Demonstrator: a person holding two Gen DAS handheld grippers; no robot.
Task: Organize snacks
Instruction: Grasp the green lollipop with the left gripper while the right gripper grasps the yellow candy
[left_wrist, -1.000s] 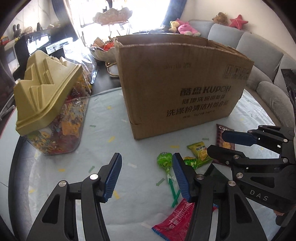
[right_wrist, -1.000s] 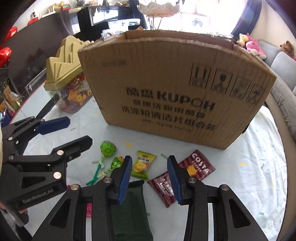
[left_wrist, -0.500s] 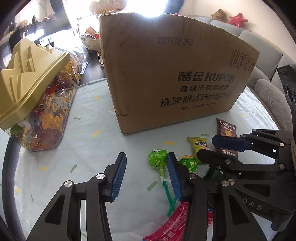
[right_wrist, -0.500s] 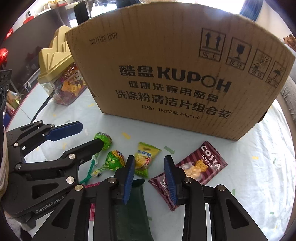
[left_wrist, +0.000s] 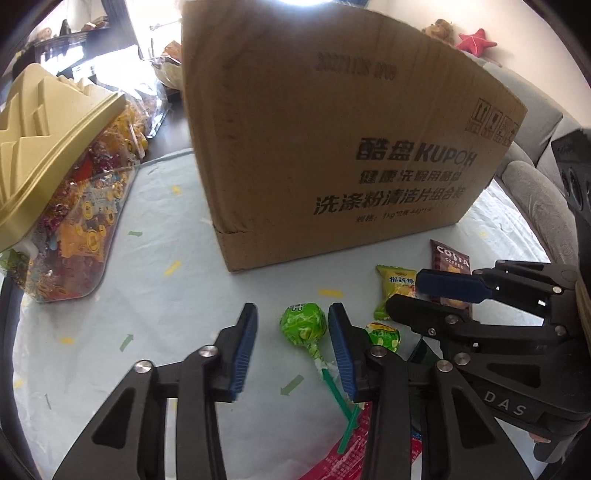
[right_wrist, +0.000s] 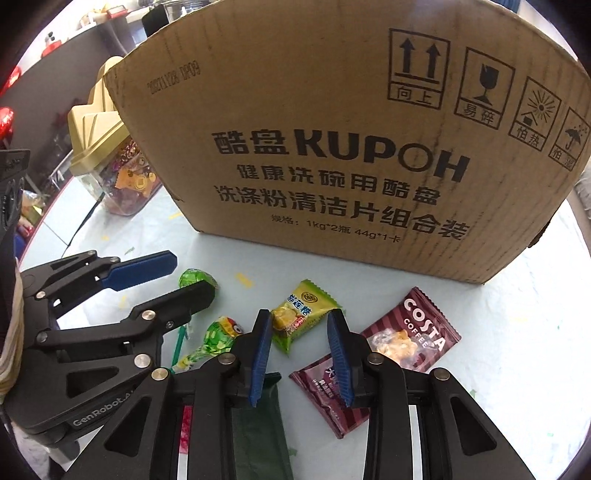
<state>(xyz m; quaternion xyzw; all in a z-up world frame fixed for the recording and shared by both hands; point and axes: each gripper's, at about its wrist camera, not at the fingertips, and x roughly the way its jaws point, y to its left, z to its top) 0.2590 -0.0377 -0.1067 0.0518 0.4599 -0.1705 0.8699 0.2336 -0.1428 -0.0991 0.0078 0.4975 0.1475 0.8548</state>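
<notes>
The left gripper (left_wrist: 291, 347) is being closed around the head of a green lollipop (left_wrist: 303, 325); the head is lying between the blue pads, but contact is not yet being shown, so nothing is being gripped. The right gripper (right_wrist: 300, 350) is being held with its jaws narrowly parted over a yellow-green candy packet (right_wrist: 300, 314), with no pinch visible.

Both items are lying on the pale tablecloth (left_wrist: 155, 295), in front of the cardboard box (left_wrist: 332, 147) and toward the table's near edge.

Risks being noted: the rounded lollipop head is judged likely to squirt out if it is being caught off-centre, and its neighbour, a second lollipop (left_wrist: 384, 334), is lying just beside the far pad and may be dragged along. The two grippers are being worked close together, so a clash is possible.

The lollipop's long axis is running from the head, pointing toward the box, down its green stick (left_wrist: 338, 397) toward the near edge.
</notes>
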